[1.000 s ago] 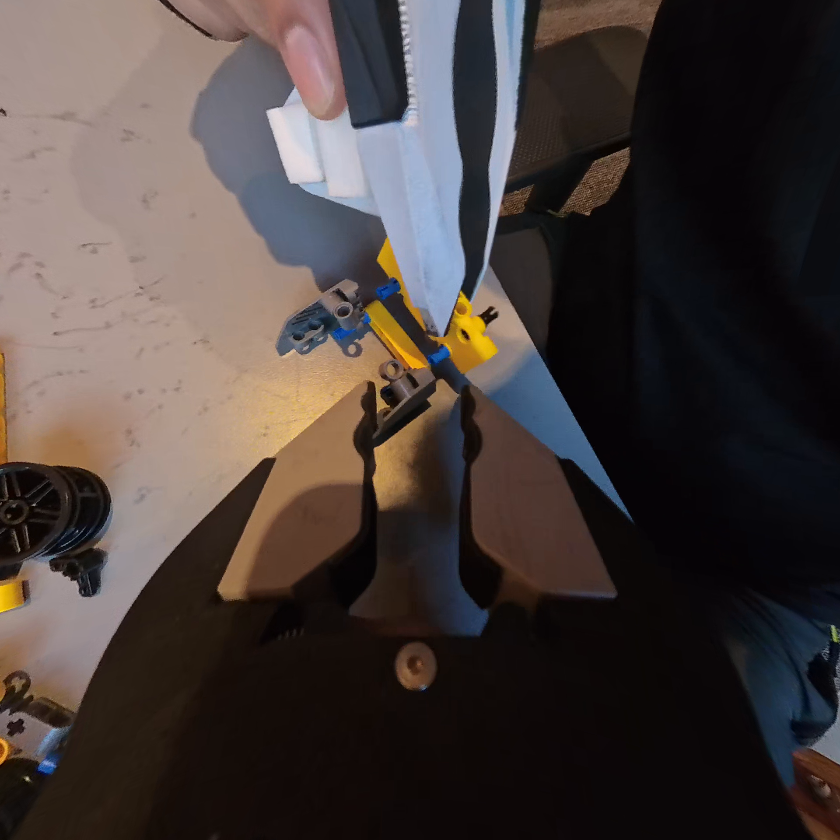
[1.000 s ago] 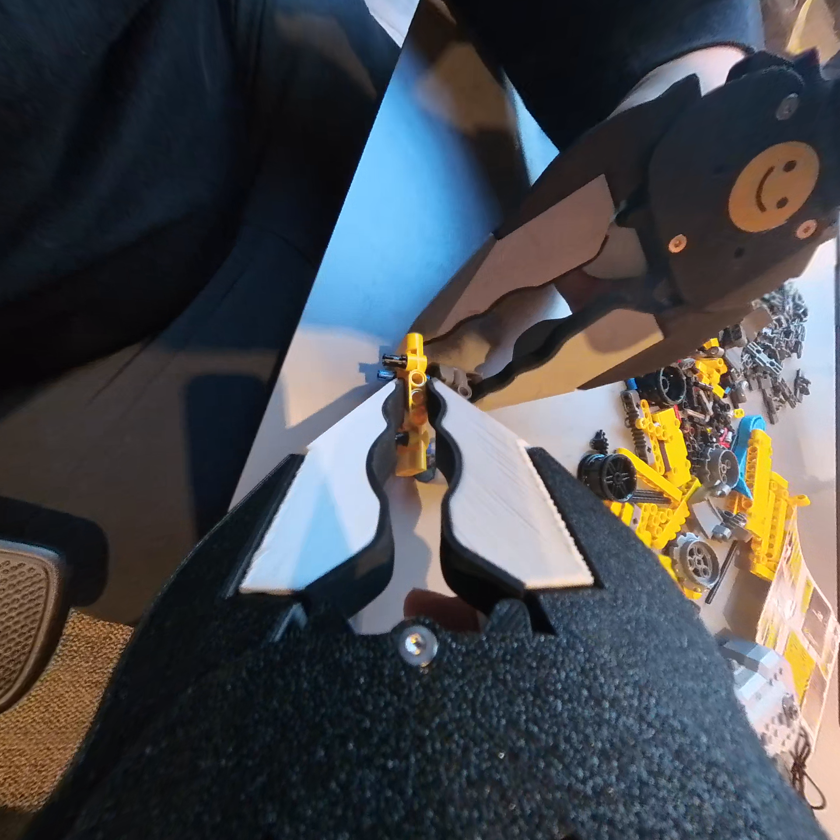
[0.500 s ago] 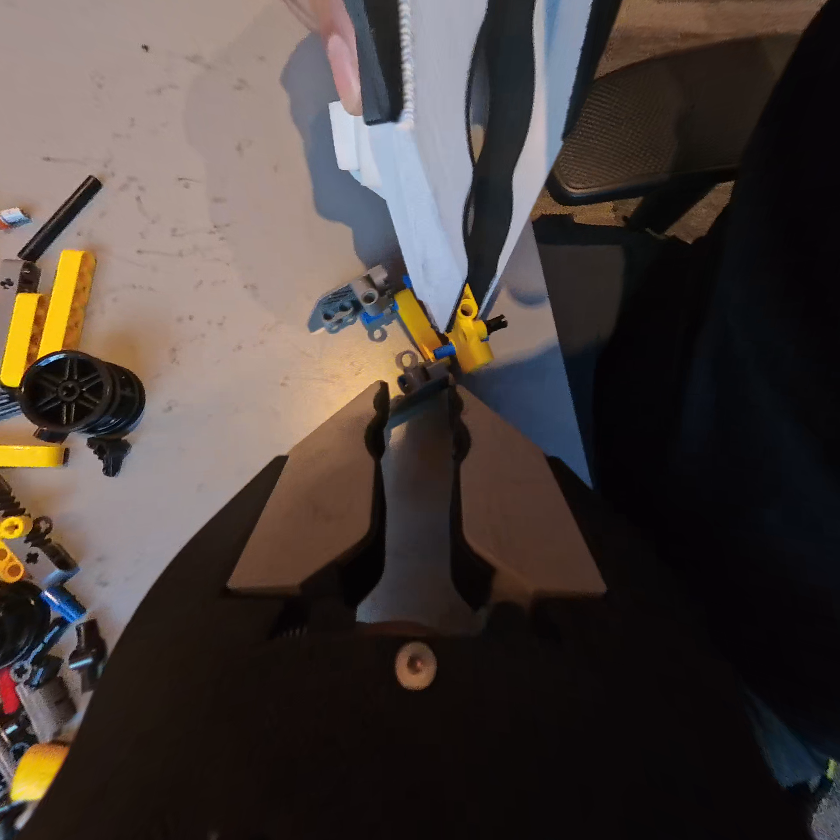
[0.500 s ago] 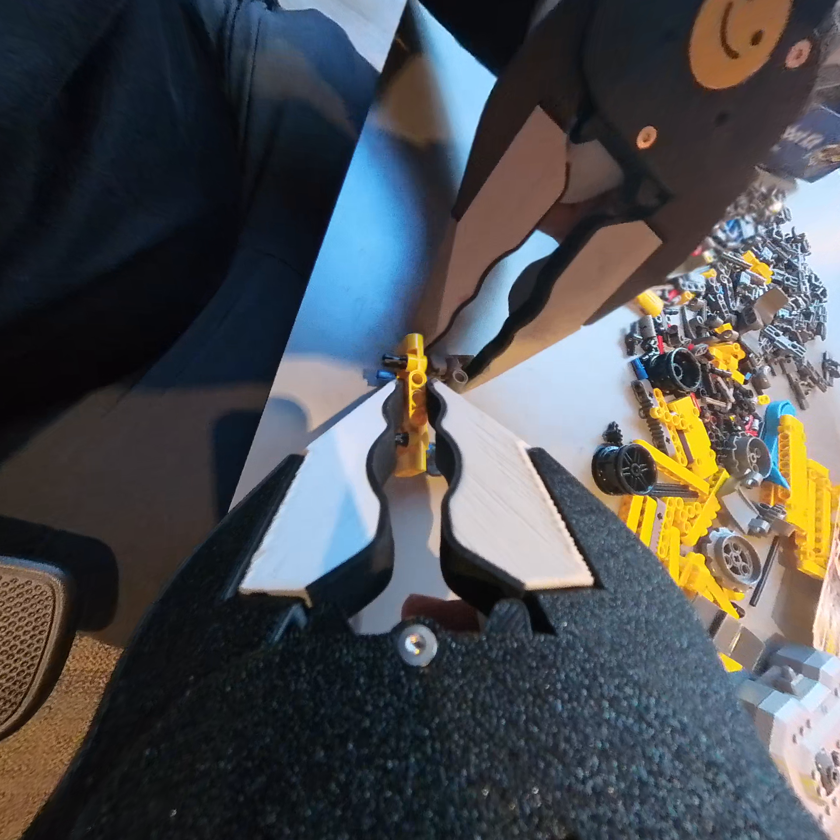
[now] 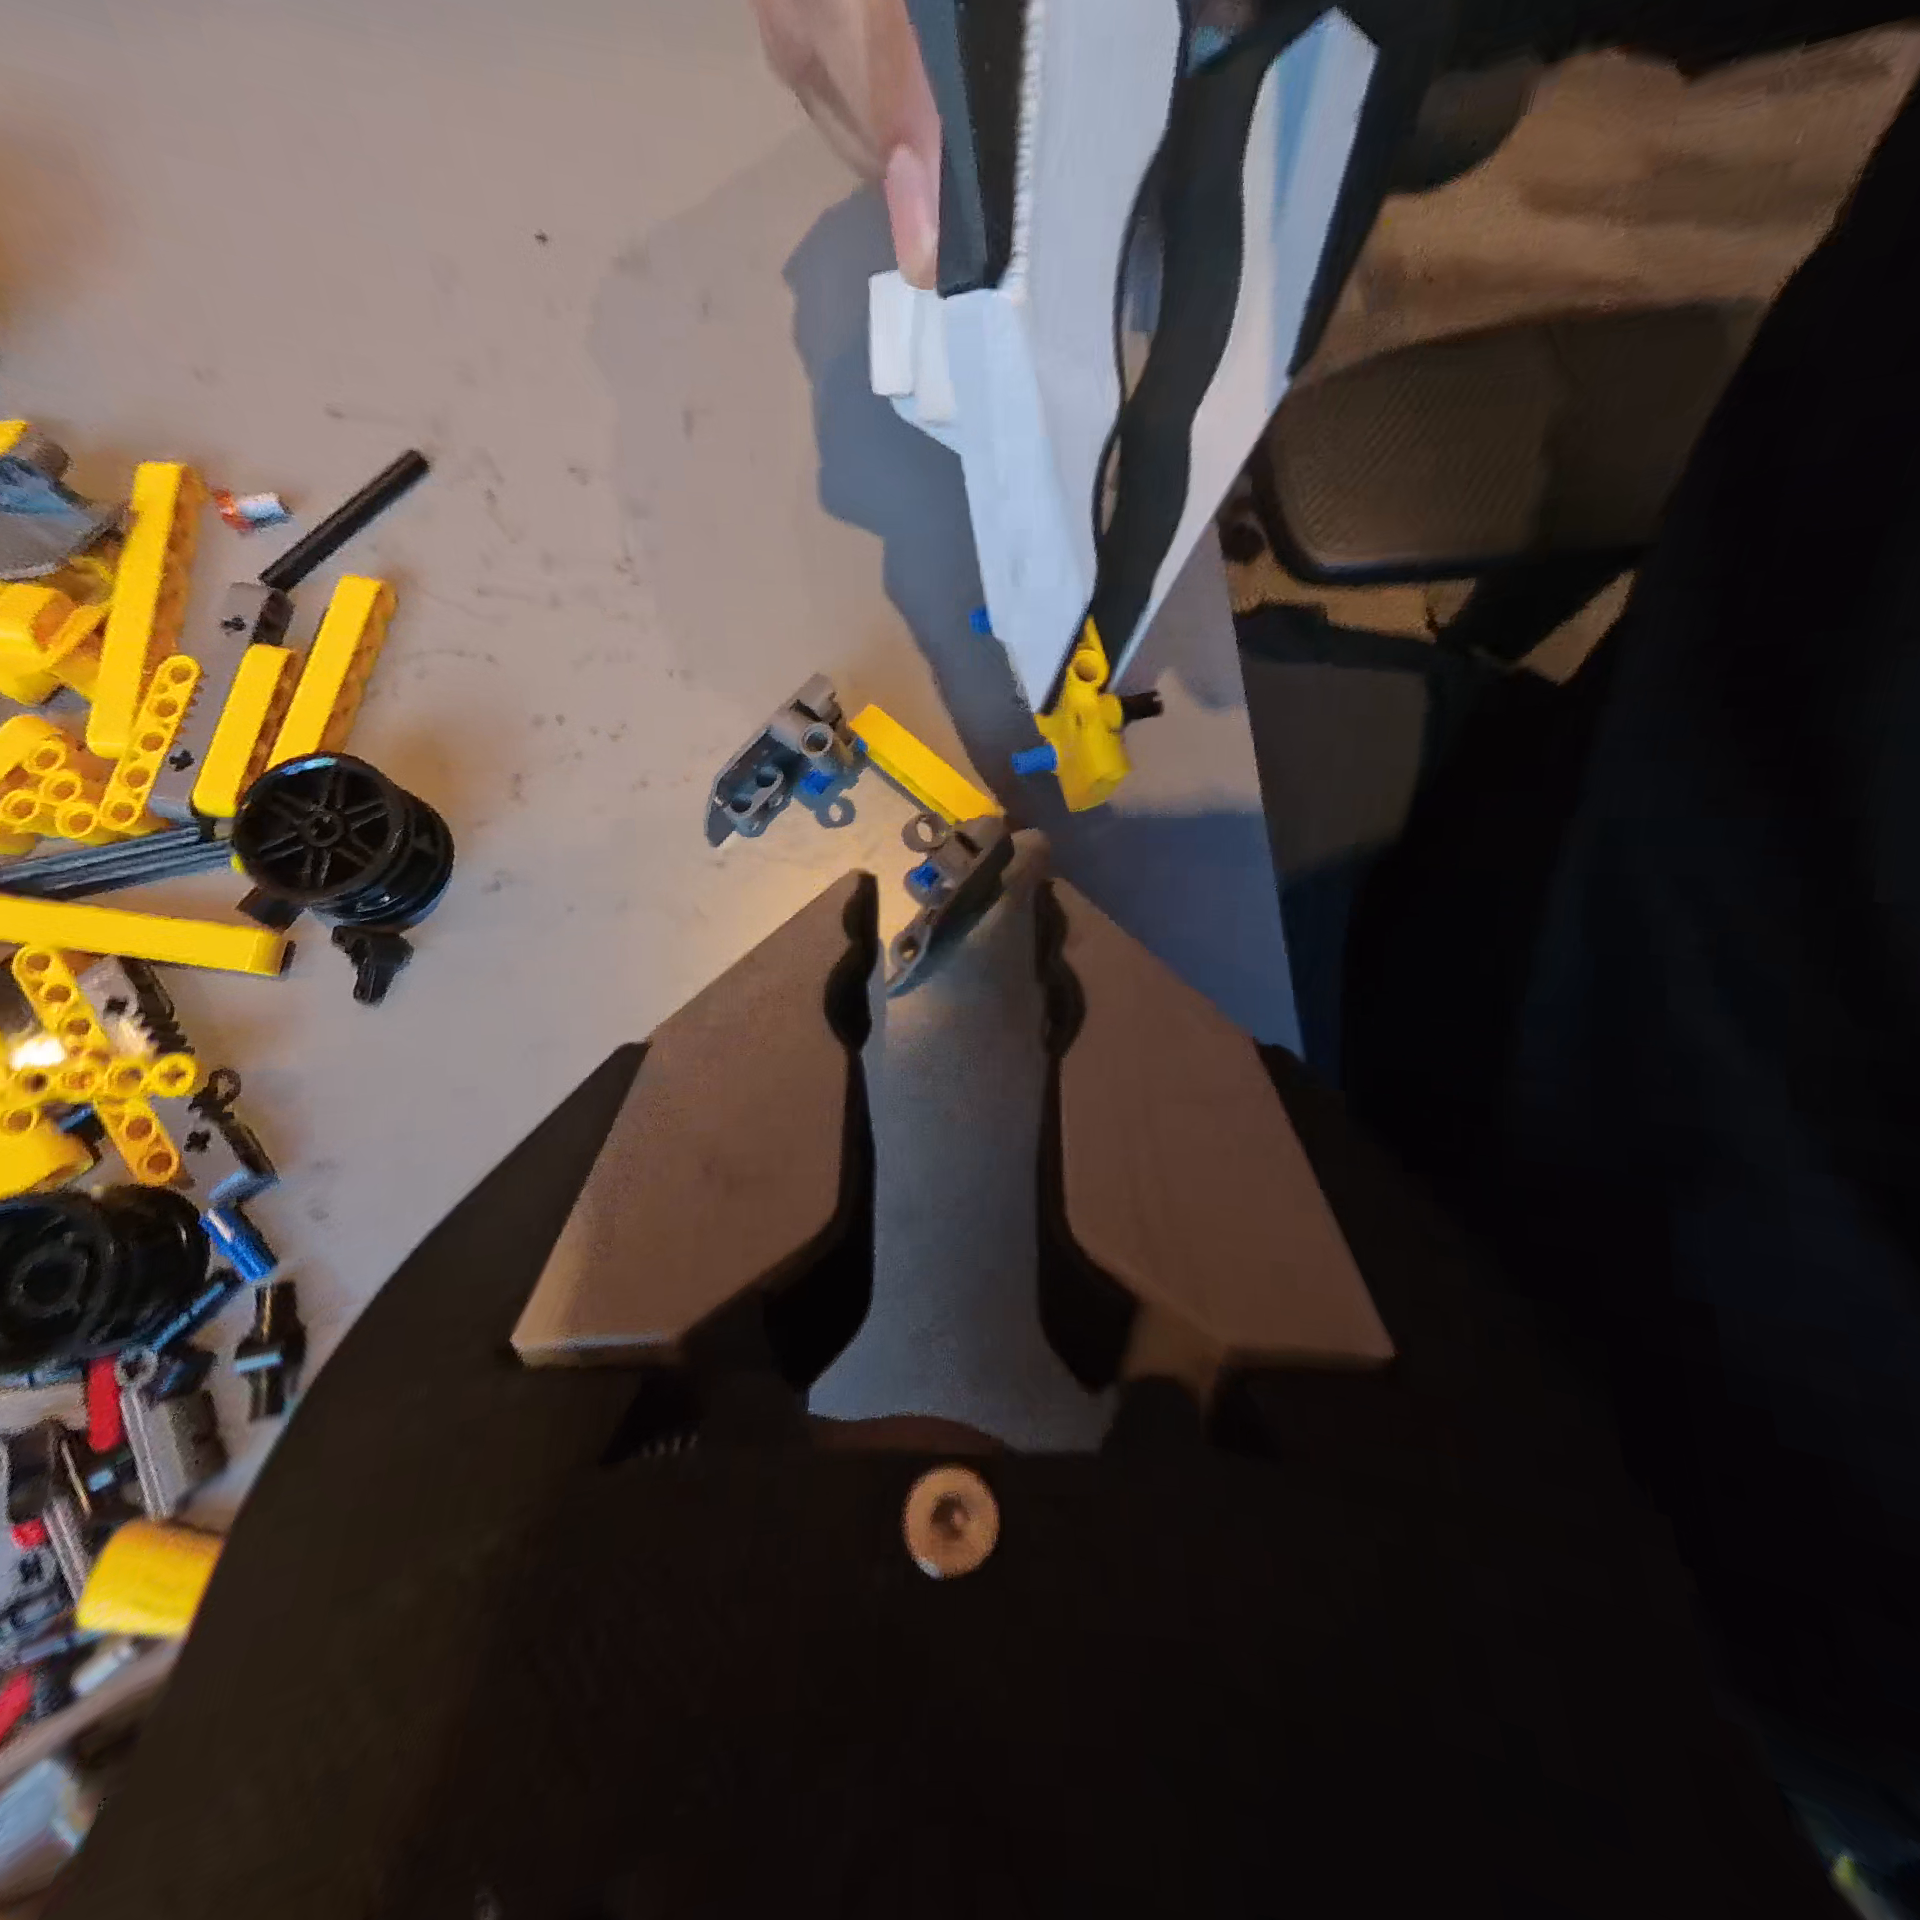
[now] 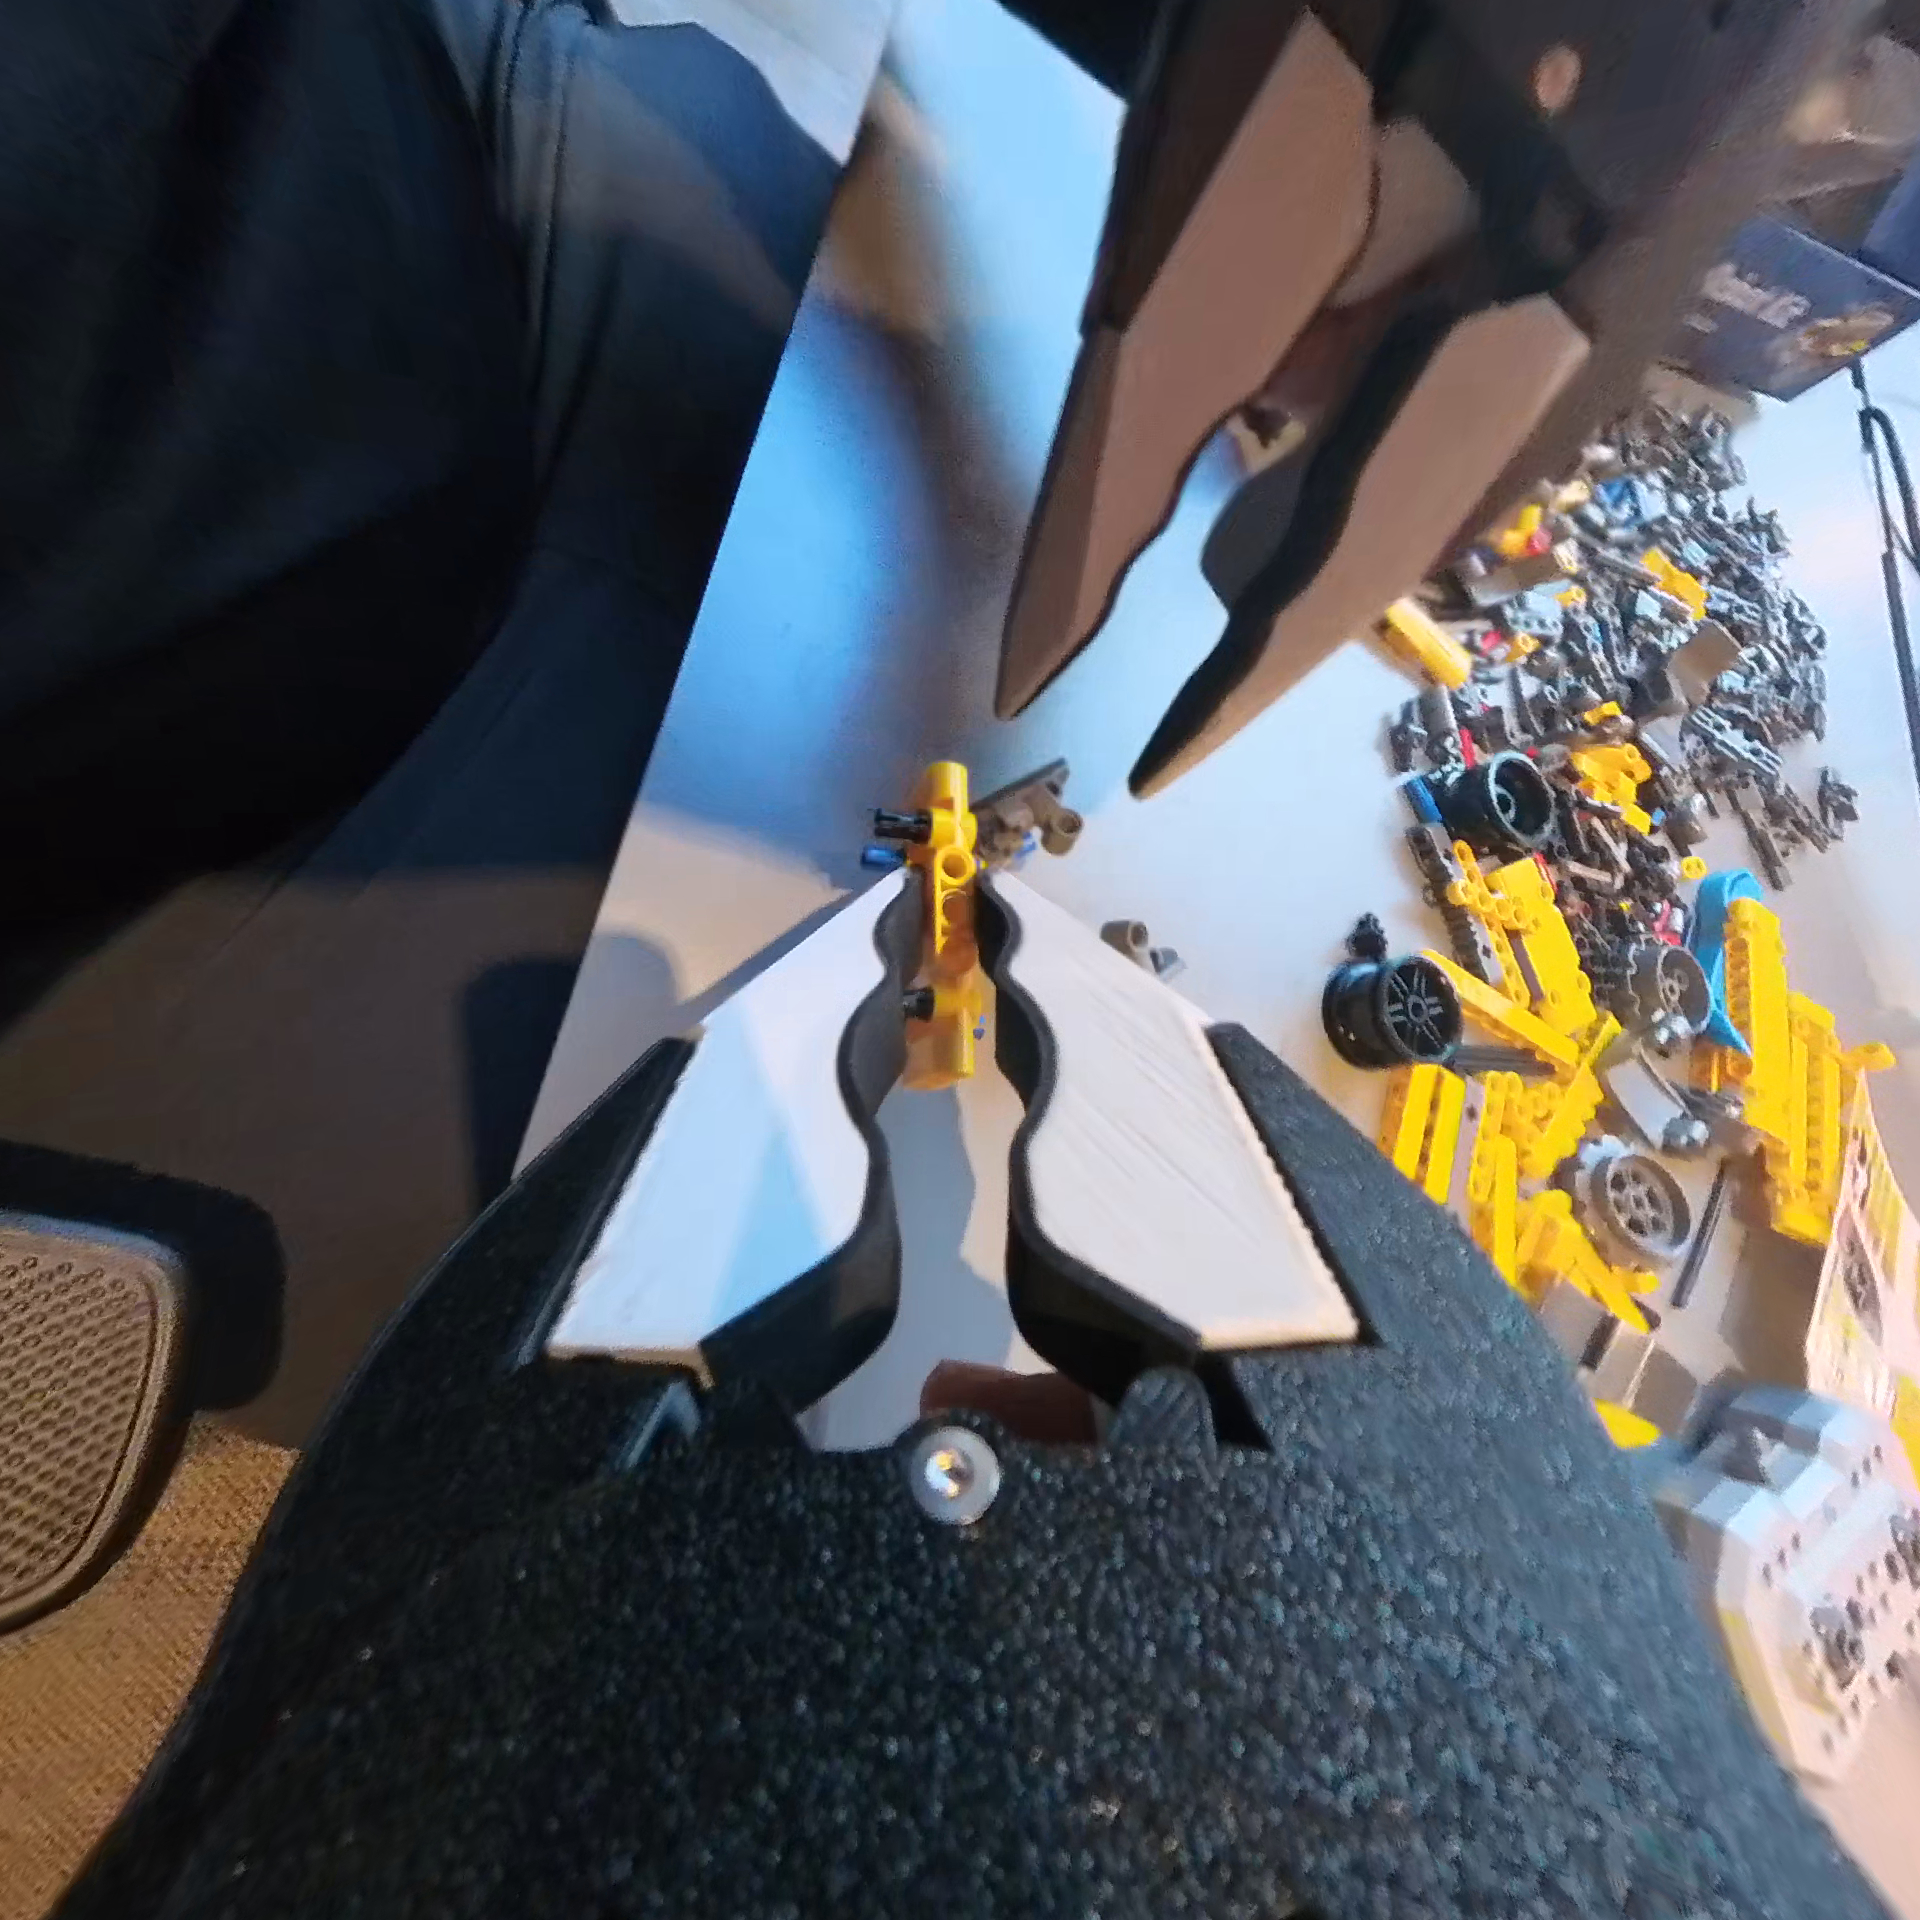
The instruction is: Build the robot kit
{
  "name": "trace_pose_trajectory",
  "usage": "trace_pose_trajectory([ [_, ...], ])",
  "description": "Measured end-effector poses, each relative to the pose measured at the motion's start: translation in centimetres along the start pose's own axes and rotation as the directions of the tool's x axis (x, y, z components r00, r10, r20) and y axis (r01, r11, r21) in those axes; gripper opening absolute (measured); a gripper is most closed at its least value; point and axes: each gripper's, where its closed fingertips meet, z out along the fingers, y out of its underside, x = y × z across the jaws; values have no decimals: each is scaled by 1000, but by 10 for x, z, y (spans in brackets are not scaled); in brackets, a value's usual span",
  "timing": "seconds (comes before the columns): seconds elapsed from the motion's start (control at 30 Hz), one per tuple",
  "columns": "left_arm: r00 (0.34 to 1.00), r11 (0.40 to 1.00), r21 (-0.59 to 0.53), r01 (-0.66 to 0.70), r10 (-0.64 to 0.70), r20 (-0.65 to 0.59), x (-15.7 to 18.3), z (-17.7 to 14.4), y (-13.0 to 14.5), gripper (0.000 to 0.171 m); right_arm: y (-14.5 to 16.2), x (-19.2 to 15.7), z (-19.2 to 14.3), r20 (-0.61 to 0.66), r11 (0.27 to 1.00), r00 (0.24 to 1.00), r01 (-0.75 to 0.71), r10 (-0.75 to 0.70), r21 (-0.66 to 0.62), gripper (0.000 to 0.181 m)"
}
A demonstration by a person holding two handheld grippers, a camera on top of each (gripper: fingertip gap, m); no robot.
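Note:
My right gripper [image 6: 945, 883] is shut on a yellow connector piece [image 6: 943, 935] with blue and black pins, held at the table's edge. It also shows in the left wrist view [image 5: 1081, 665], with the yellow piece [image 5: 1086, 727] at its tips. My left gripper [image 5: 951, 904] is open and empty. In the right wrist view it [image 6: 1075, 738] hangs above the table. A dark grey angled piece [image 5: 951, 883] lies on the table just beyond its tips. A yellow beam [image 5: 925, 764] with a grey end piece [image 5: 764, 774] lies beside it. I cannot tell whether the parts are joined.
A pile of yellow, black and grey building pieces [image 6: 1558, 1039] with black wheels [image 5: 332, 831] lies to one side on the pale table [image 5: 582, 343]. A blue box [image 6: 1766, 301] and a grey-white block [image 6: 1818, 1538] stand there too. The table edge, a chair and a person's dark clothing are close by. Left and right tips are no more than a few centimetres apart. Between my left fingertips and the grey-white block [image 6: 1818, 1538] there is roughly 25 cm.
My left gripper has opened wider and lifted back from the dark grey piece, which stays on the table. My right gripper has stayed shut on the yellow piece.

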Motion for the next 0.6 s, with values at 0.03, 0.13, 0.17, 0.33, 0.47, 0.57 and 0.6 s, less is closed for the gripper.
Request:
trace_pose_trajectory([
  [0.03, 999, 999, 9, 37, -37, 33, -1, -2, -2, 30, 2, 2, -2, -12, 1000, 1000, -17, 17, 5, 9],
  [0.13, 950, 970, 88, 228, -241, 198, -9, 2, -10, 33, 8, 4, -4, -49, 999, 997, -53, 54, 11, 9],
  [0.17, 924, 954, 120, 274, -296, 242, -9, 5, -8, 40, 9, 4, -5, -59, 998, 996, -60, 61, 13, 9],
  [0.33, 818, 924, 201, 325, -382, 431, -9, 9, 11, 45, 10, 4, -15, -92, 995, 992, -89, 92, 37, 9],
  [0.47, 799, 921, 235, 309, -386, 461, -4, 10, 8, 36, 8, 1, -18, -96, 996, 991, -87, 90, 35, 9],
  [0.57, 778, 936, 225, 269, -349, 522, -6, 11, 6, 35, 6, 0, -15, -98, 998, 993, -64, 66, 23, 9],
  [0.6, 778, 939, 227, 258, -341, 528, -6, 11, 4, 36, 5, 0, -14, -99, 999, 994, -50, 51, 18, 9],
])
